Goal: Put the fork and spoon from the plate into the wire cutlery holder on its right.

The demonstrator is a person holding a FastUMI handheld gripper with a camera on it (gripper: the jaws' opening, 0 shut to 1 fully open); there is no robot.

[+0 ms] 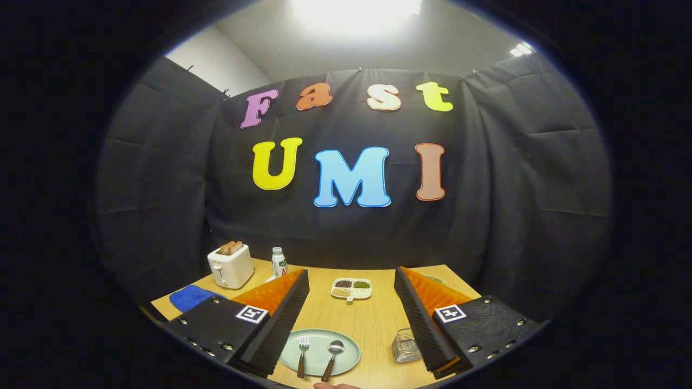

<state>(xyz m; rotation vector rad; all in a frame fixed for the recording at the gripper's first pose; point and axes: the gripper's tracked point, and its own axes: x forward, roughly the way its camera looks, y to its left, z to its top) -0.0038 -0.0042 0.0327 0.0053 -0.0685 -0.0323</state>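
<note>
Jaws [351,324] wide apart; toaster [231,265], bottle [279,262], divided dish [351,289] beyond.

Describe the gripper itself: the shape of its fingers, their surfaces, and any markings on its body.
The gripper has two long wedge-shaped fingers whose inner faces are finely ribbed. Each finger sits on a flat block fastened with small round screws. On top of each block is a square black-and-white tag. No cable is in sight.
</note>
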